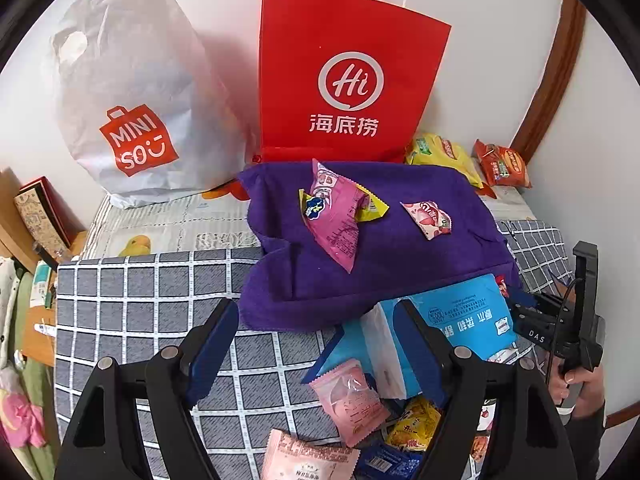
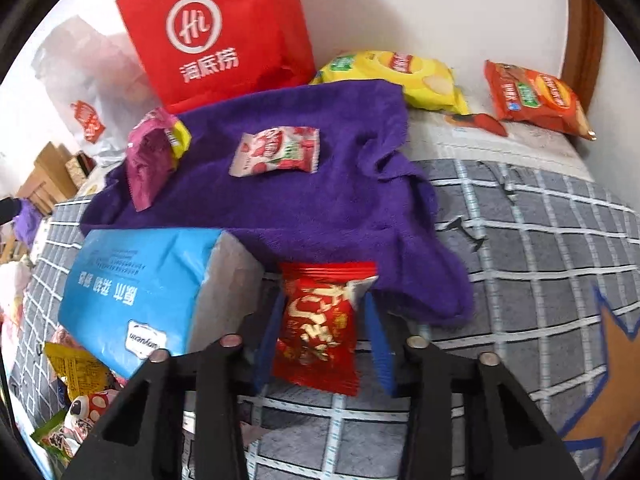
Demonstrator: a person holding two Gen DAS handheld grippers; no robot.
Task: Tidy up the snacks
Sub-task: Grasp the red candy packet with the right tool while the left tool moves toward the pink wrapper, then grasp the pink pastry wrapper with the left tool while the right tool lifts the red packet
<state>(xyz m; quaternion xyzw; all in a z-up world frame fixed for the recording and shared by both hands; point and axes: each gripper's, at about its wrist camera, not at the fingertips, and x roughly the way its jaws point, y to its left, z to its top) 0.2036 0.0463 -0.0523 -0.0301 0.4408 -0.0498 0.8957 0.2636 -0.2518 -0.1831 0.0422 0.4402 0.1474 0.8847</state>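
A purple towel (image 1: 372, 248) lies on the bed, also in the right wrist view (image 2: 304, 200). On it lie a magenta snack packet (image 1: 336, 216) (image 2: 150, 156) and a small strawberry packet (image 1: 428, 216) (image 2: 276, 152). My right gripper (image 2: 322, 320) is shut on a red snack packet (image 2: 316, 328) at the towel's near edge. My left gripper (image 1: 316, 344) is open and empty above a pile of small snack packets (image 1: 352, 400); its right finger is next to a blue tissue pack (image 1: 460, 320) (image 2: 140, 284).
A red paper bag (image 1: 344, 76) (image 2: 224, 28) and a white plastic bag (image 1: 128, 92) stand against the wall. A yellow chip bag (image 2: 400, 76) and an orange chip bag (image 2: 536, 96) lie at the back right. A grey checked bedsheet (image 1: 140, 300) covers the bed.
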